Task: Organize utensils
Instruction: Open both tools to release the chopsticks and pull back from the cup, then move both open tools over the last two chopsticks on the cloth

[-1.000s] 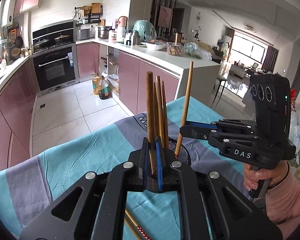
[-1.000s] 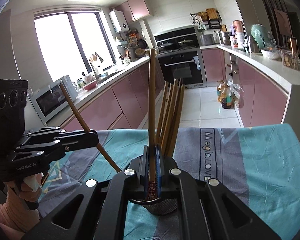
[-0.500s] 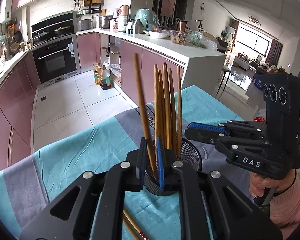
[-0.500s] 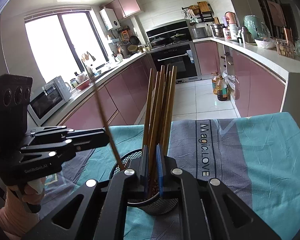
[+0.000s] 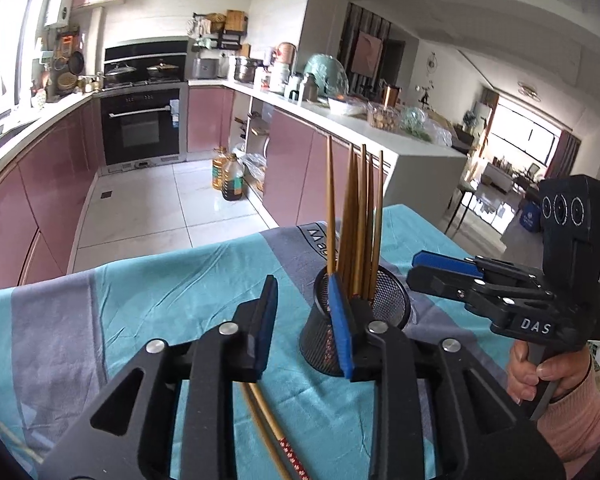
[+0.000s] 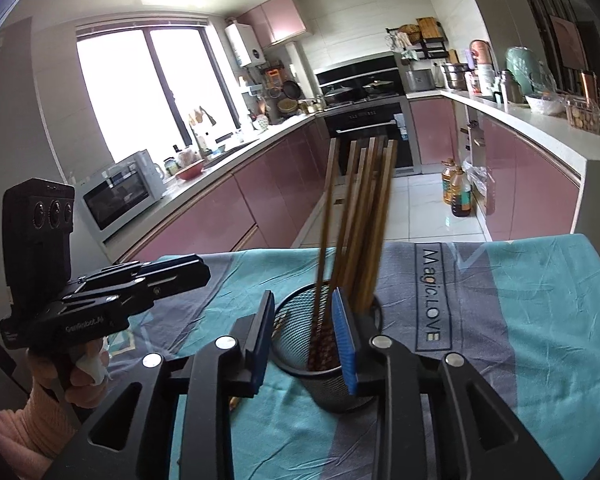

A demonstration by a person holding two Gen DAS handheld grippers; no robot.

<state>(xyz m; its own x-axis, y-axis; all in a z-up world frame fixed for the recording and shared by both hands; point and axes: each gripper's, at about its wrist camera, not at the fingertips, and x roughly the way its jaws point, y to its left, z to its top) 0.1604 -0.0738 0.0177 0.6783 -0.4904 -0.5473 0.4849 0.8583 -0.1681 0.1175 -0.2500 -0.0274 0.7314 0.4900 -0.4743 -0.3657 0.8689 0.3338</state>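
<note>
The left gripper (image 5: 302, 320) is held level and low over the tabletop (image 5: 172, 292), its jaws spread wide with nothing between them; its right blue-padded finger stands in front of the near left wall of the mesh cup (image 5: 384, 300), though contact cannot be told from this view. The right gripper (image 6: 302, 330) is likewise released, jaws apart, with its right finger in front of the cup's (image 6: 296, 320) near rim and its left finger just outside the left wall. In the left wrist view the right gripper (image 5: 440, 270) reaches in from the right, level, gripped by a hand (image 5: 548, 372) in a pink sleeve; the right wrist view shows the left gripper (image 6: 172, 276) coming in from the left in the same way. The chopsticks (image 5: 358, 216) stand bundled in the cup, leaning slightly, slim brown wooden sticks with patterned red lower ends. Two more chopsticks (image 5: 272, 428) lie flat on the cloth near the left gripper. The cup is black wire mesh, round and open-topped. A teal and grey cloth (image 6: 520, 320), wrinkled and printed with lettering, covers the tabletop, whose far edge drops to a tiled kitchen floor; open cloth lies to the cup's left and right.
</note>
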